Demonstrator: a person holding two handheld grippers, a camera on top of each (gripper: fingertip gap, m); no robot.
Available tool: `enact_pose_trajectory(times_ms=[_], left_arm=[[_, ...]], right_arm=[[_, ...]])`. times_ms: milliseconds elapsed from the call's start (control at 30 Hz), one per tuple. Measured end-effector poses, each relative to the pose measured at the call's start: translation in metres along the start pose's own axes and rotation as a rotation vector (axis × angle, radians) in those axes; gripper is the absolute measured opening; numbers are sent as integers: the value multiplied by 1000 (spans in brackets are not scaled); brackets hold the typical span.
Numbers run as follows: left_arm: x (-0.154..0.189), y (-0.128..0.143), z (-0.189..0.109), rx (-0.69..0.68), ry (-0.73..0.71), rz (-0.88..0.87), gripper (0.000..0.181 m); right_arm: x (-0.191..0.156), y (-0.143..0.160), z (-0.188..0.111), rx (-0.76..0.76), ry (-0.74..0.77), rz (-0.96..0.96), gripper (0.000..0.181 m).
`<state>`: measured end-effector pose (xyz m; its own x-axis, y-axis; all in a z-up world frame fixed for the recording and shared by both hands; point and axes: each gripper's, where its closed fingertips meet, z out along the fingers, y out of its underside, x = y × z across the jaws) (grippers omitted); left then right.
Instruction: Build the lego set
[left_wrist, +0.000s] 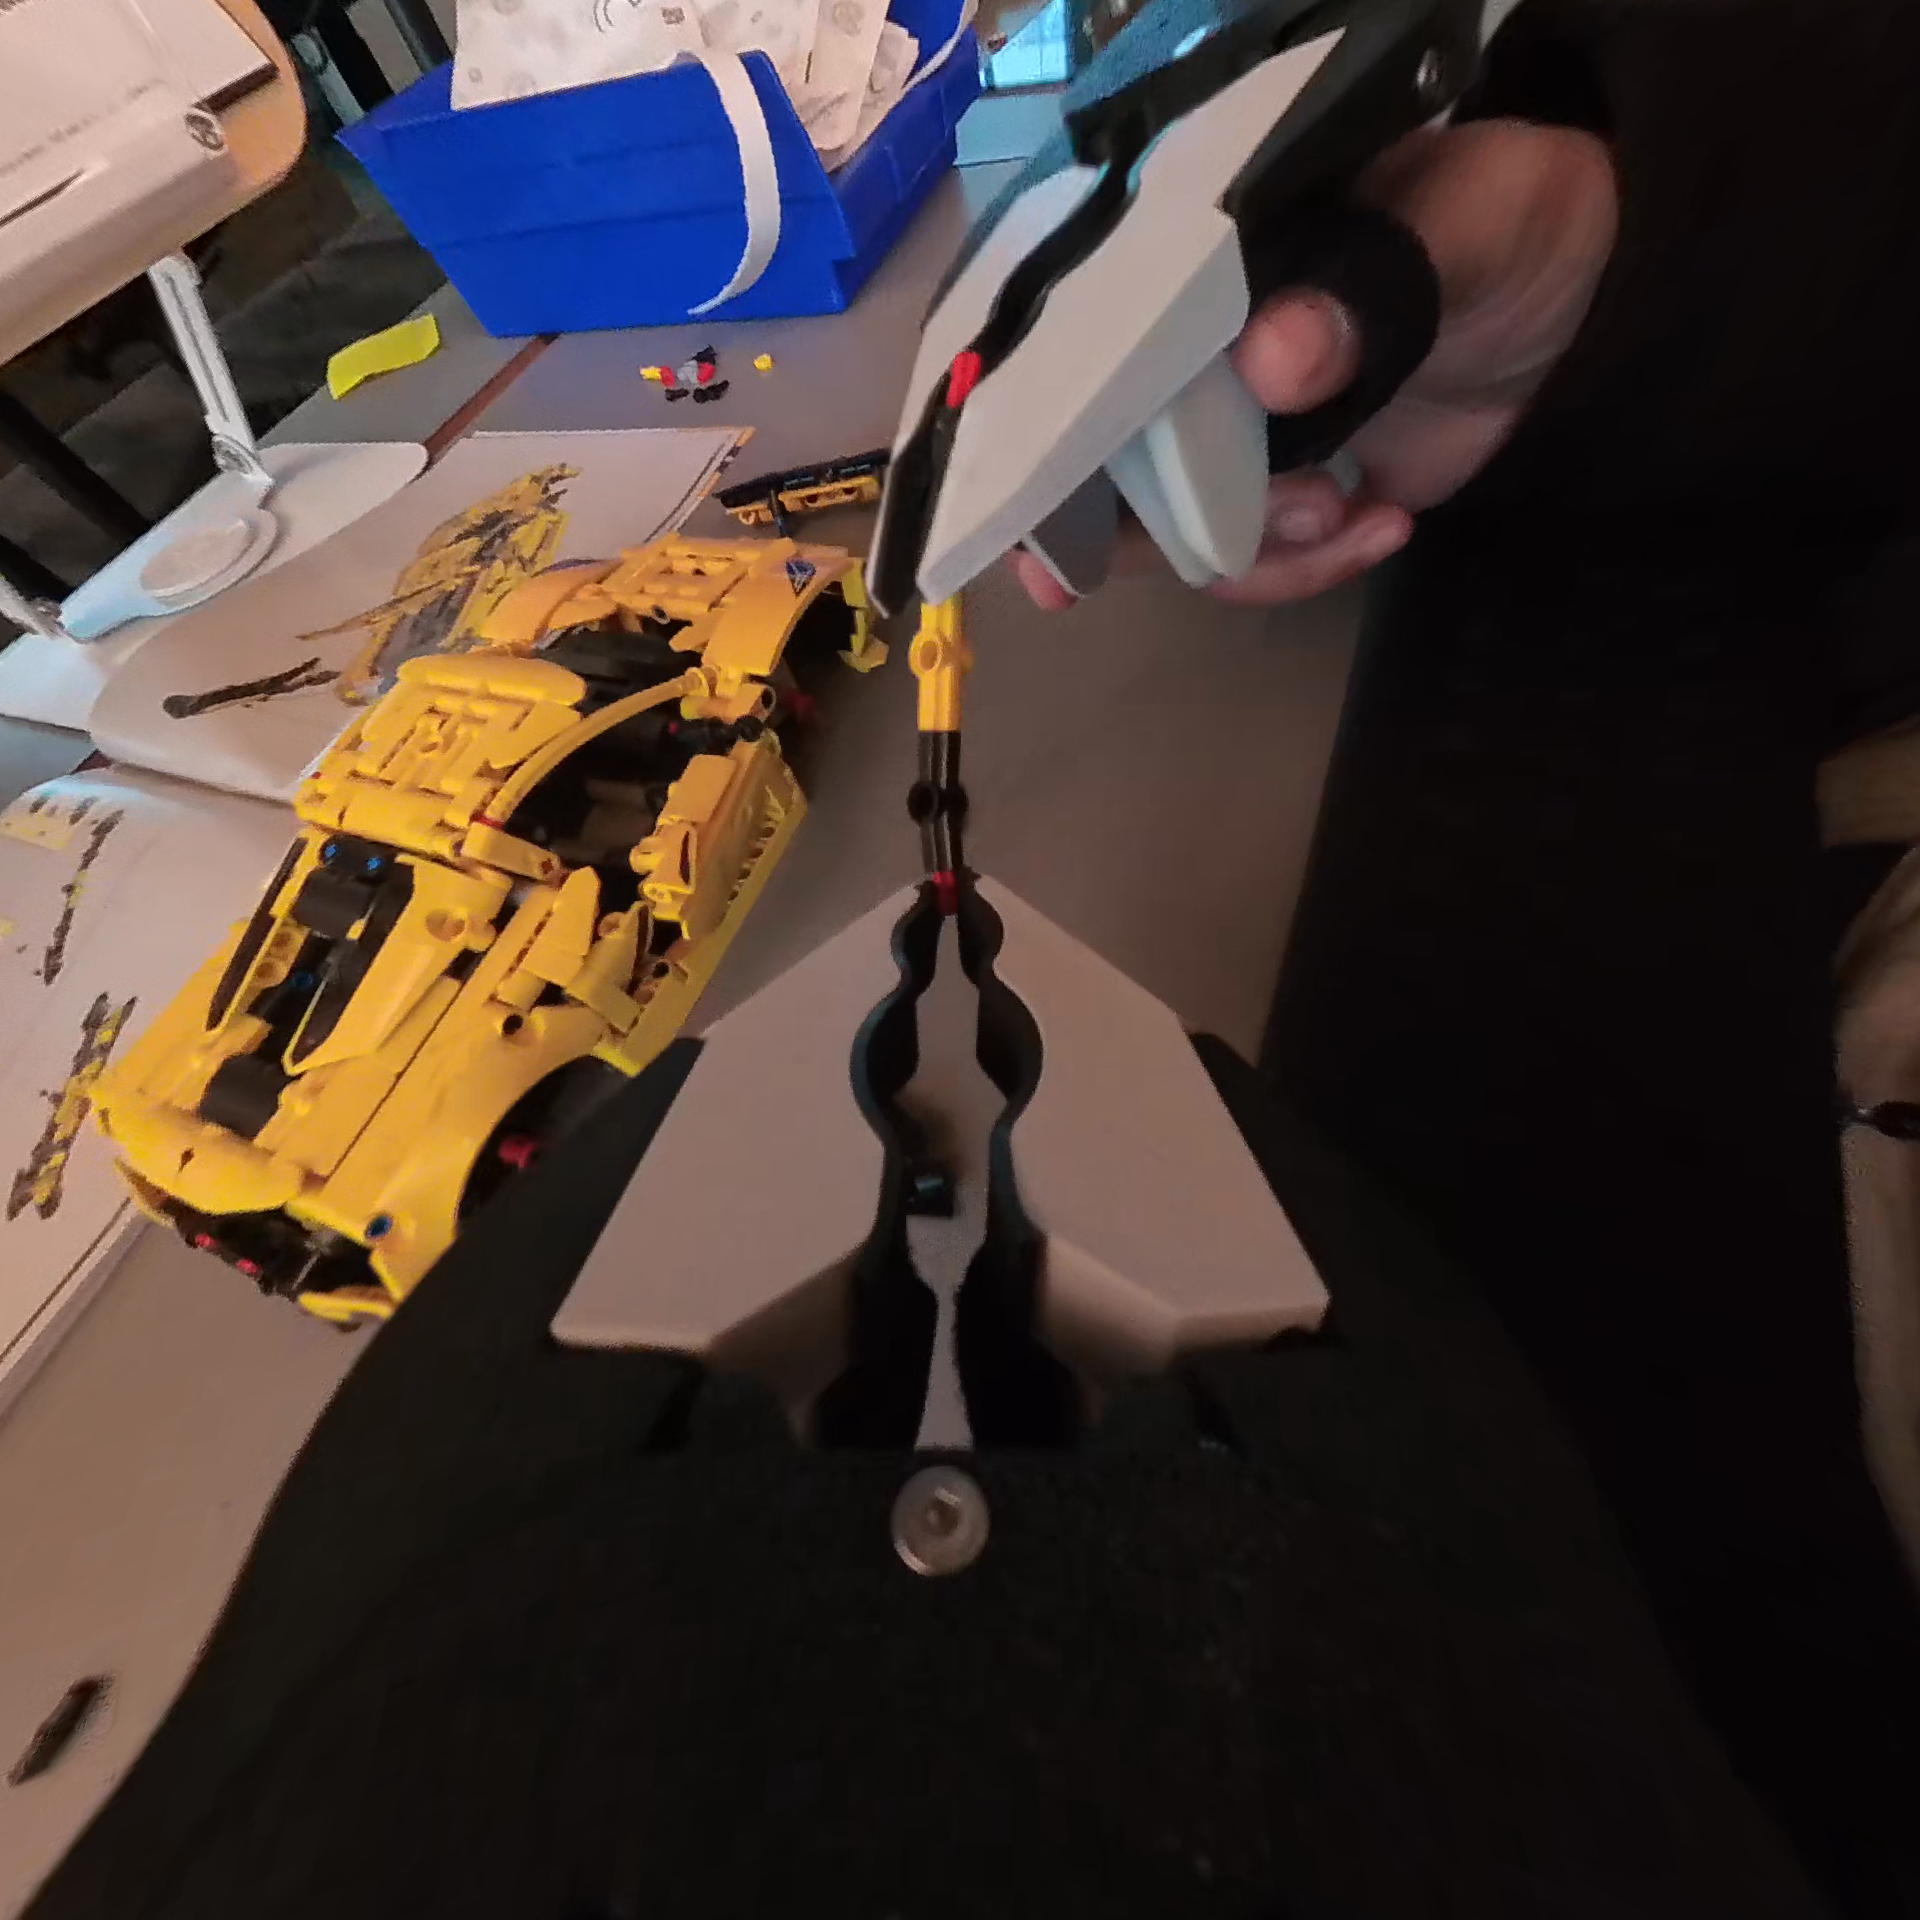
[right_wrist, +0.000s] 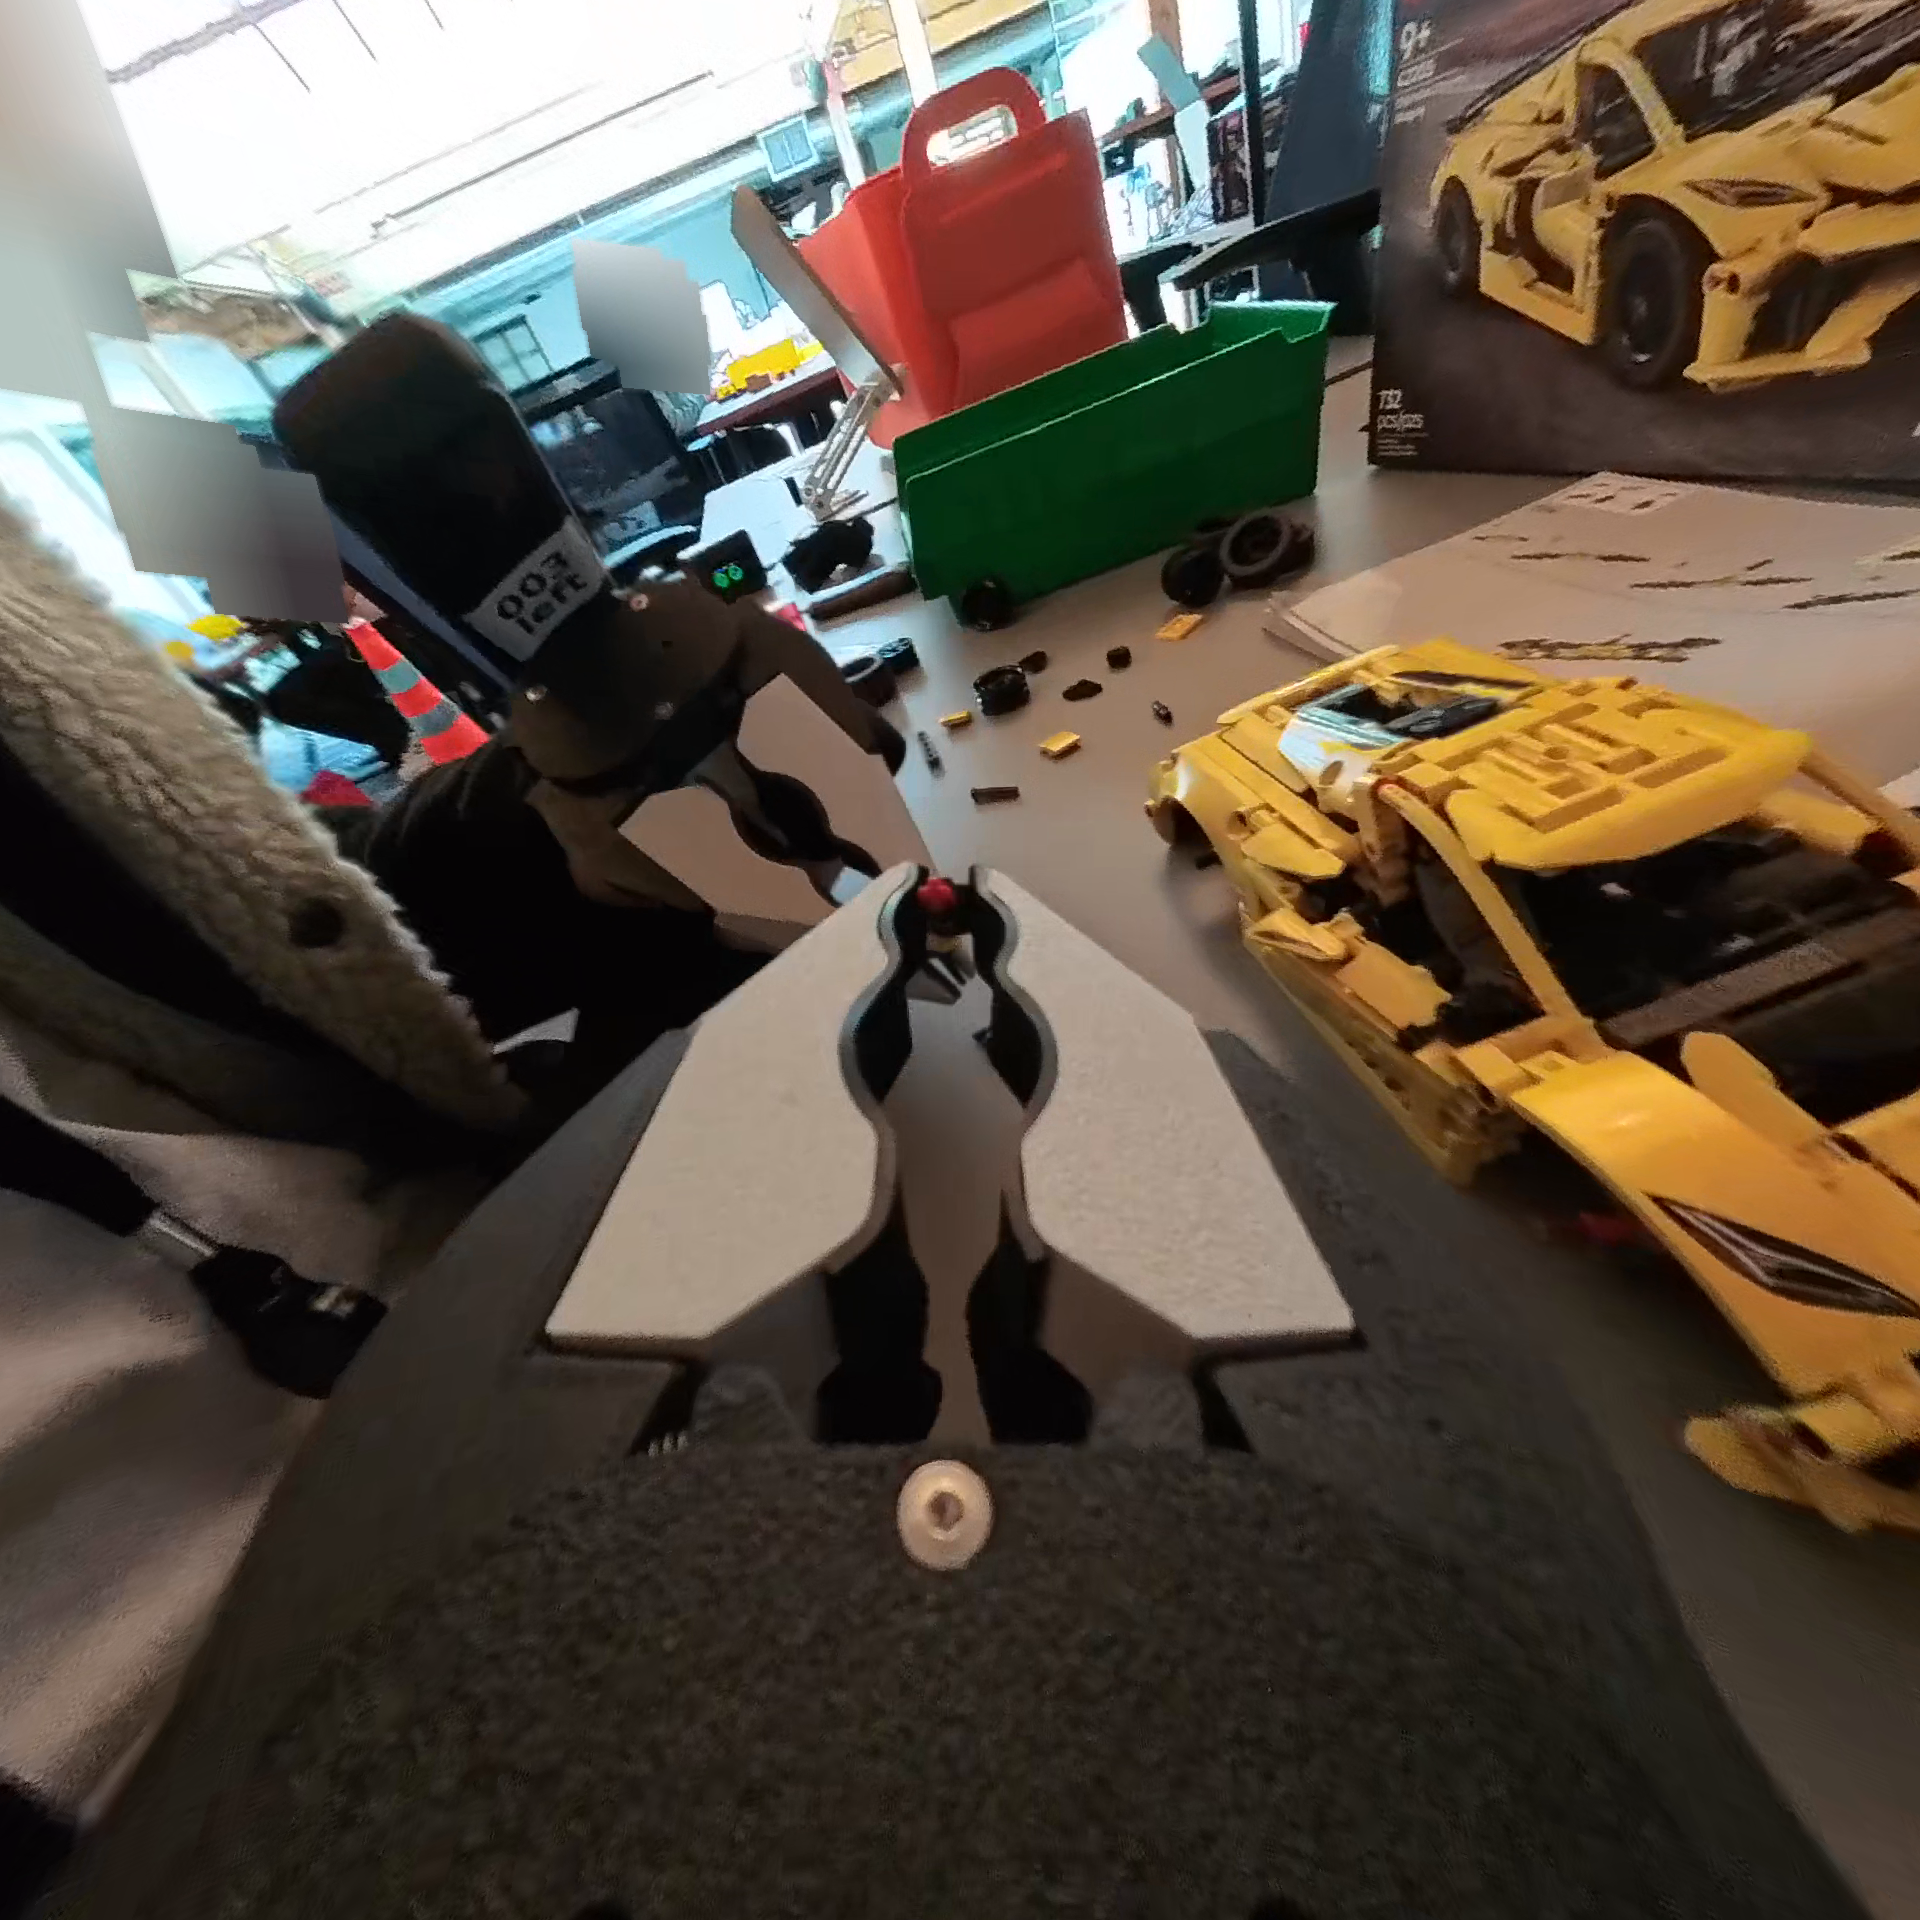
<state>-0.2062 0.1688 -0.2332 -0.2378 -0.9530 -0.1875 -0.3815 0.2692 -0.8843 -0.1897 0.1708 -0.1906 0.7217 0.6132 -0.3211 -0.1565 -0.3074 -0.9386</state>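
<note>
Yellow plastic dominates the left of my left wrist view: the nearly finished car (left_wrist: 457, 914) sits on the grey tabletop (left_wrist: 1122, 790), partly on the open instruction booklet (left_wrist: 260, 665), with a blue bin (left_wrist: 644, 197) toward the far edge behind it. To its right, off the table, I hold a thin rod assembly (left_wrist: 938, 748), yellow at one end and black at the other. My left gripper (left_wrist: 940, 894) is closed on the black end, where a red pin shows, and my right gripper (left_wrist: 914, 592) pinches the yellow end from above.

I judge the main risk to be the rod itself. It is slim and jointed, and both grips are only at its tips, so if I push the two ends together out of line it may buckle at the black connector or pop apart. If either grip slackens, the piece may fall past the near edge of the tabletop, since it hangs over the dark gap beside my body.

In the right wrist view my own fingers hide almost all of the rod; only a red tip shows between them. The car's near end is cut off by the frame. The small black and yellow parts (right_wrist: 1039, 717) scattered before the green bin (right_wrist: 1101, 468) are too small to identify, and I cannot tell whether the rod's joints are fully seated.
</note>
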Motion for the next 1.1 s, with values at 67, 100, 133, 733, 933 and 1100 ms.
enact_pose_trajectory(times_ms=[67,100,133,733,933,1100], left_arm=[[1,-6,-10,80,27,-71,3],[2,-9,-15,116,51,-121,3],[1,-9,-18,135,70,-159,3],[2,7,-14,46,0,-41,1],[-32,38,-14,-114,-167,-24,2],[-56,76,-27,-321,-233,14,3]], right_arm=[[-5,-6,3,28,-49,48,7],[-7,-8,5,47,-76,64,7],[-8,-8,6,56,-91,81,7],[-7,9,11,-21,-53,23,7],[36,5,0,14,227,-107,33],[52,-12,-16,-35,339,-149,34]])
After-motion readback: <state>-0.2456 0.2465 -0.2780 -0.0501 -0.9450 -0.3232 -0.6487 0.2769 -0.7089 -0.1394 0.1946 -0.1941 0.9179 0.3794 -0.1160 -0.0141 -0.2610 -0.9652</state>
